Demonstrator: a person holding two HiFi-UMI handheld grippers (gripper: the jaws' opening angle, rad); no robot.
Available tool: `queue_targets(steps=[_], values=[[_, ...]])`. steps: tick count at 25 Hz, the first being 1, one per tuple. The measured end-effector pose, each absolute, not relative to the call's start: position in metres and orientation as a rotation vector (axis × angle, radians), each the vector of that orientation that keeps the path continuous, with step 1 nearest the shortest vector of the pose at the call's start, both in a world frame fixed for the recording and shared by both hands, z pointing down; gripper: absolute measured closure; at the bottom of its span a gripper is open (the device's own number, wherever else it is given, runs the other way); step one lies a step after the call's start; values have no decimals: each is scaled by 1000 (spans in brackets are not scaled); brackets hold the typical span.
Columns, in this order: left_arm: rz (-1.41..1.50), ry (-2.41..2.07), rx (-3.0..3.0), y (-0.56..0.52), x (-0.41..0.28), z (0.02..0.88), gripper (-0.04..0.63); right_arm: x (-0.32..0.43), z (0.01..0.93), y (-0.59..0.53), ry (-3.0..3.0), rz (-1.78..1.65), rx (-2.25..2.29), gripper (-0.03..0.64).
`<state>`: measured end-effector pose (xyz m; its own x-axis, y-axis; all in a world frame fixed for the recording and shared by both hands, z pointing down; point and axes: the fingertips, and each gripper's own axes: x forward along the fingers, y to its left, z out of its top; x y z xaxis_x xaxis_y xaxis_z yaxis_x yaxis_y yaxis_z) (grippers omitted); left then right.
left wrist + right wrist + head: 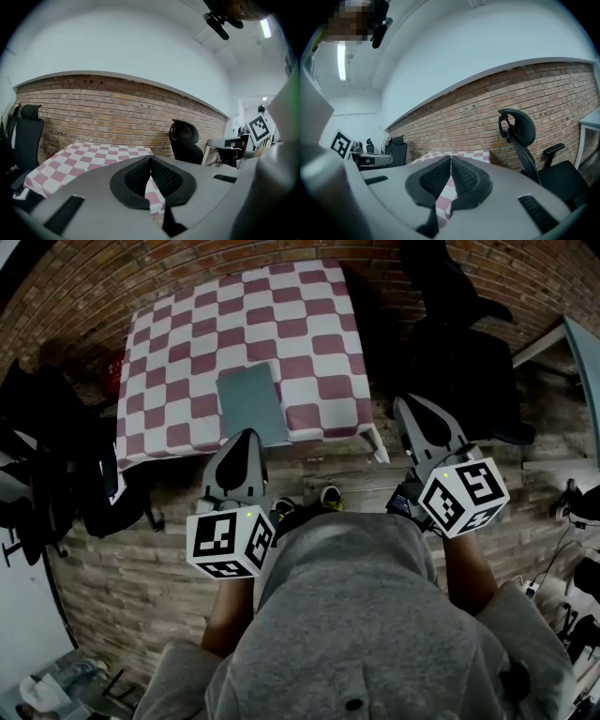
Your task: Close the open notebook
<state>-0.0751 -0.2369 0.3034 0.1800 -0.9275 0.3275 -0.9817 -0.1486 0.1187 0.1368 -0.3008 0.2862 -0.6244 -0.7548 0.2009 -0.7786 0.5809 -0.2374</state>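
A grey-blue notebook (pixel 251 401) lies flat on the red-and-white checkered table (pixel 187 343), near its front edge, as a single rectangle with its cover up. My left gripper (pixel 247 436) hangs in the air just in front of that edge, below the notebook, with its jaws together and nothing between them. My right gripper (pixel 406 405) is off the table's front right corner, also shut and empty. In the left gripper view the pads (pixel 161 174) meet over the checkered cloth (pixel 79 154). The right gripper view shows closed pads (pixel 464 174) too. Neither gripper view shows the notebook.
Black office chairs stand left of the table (pixel 37 456) and at its back right (pixel 459 324). A white desk edge (pixel 581 362) is at the far right. A brick wall (pixel 117 117) runs behind the table. My shoes (pixel 330 495) are on the floor below the table.
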Motion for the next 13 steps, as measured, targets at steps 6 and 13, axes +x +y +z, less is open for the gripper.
queue_targets(steps=[6,13], values=[[245,-1818,2169,-238,-72,300,584,134,281,-301,-2739,451,1310,592],[255,-1801,2176,-239,-67,304,584,132,284,-302,-2739,446,1296,592]])
